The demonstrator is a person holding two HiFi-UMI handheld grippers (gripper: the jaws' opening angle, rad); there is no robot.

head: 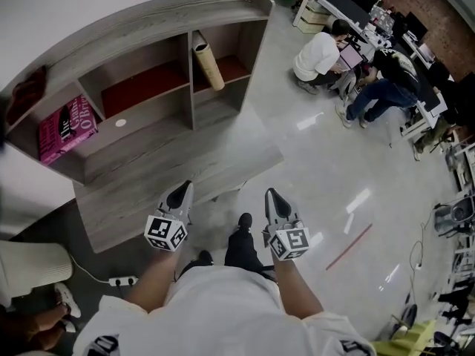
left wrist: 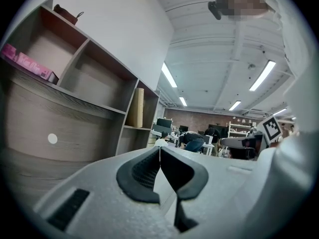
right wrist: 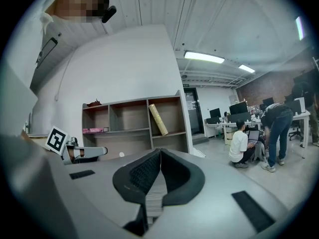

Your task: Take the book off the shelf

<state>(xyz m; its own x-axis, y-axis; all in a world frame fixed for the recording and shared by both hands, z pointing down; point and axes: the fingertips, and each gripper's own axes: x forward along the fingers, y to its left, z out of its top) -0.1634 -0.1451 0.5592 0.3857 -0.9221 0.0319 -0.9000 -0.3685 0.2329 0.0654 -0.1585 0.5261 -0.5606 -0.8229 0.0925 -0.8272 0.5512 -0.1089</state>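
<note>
A pink book lies flat in the left compartment of the grey wooden shelf; it shows again as a pink strip in the left gripper view and small and far off in the right gripper view. My left gripper hovers in front of the shelf's lower ledge, jaws shut and empty. My right gripper hangs beside it over the floor, also shut with nothing held. Both are well short of the book.
A tan roll leans in the shelf's right compartment. A dark bag sits on the shelf top. Two people crouch and bend by desks at the far right. A power strip lies on the floor by my feet.
</note>
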